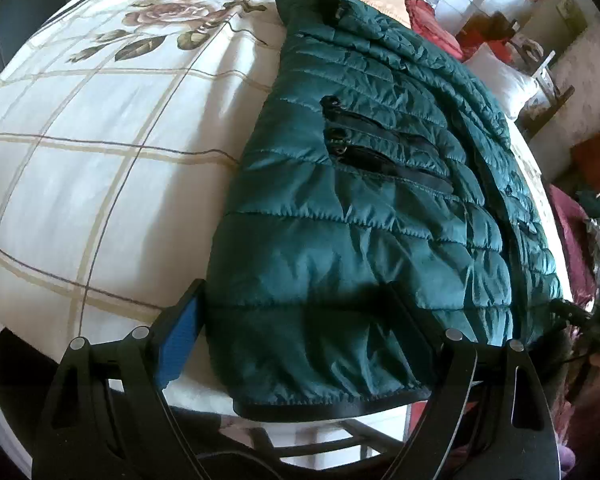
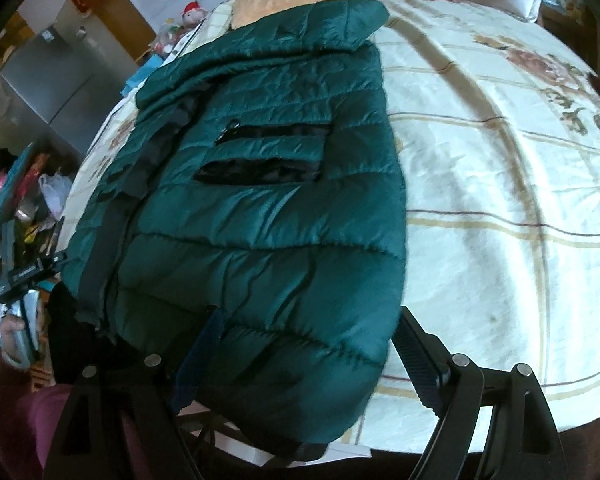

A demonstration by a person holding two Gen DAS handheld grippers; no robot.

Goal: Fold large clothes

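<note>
Jacket — green, quilted — lies flat on the bed. Left gripper and right gripper straddle its hem, fingers wide; best to pinch both corners evenly before lifting.

Quilted jacket showing as slick green synthetic cloth, catching light with soft sheen, puckering along stitched channels. Pocket zips looking matt black. Hem binding reading as dull black fabric. Bedsheet appearing as smooth matt cream cloth, lightly creasing. Left hand-held gripper showing matt black plastic; blue pad looking finely ribbed. Right hand-held gripper looking likewise matt black.
</note>
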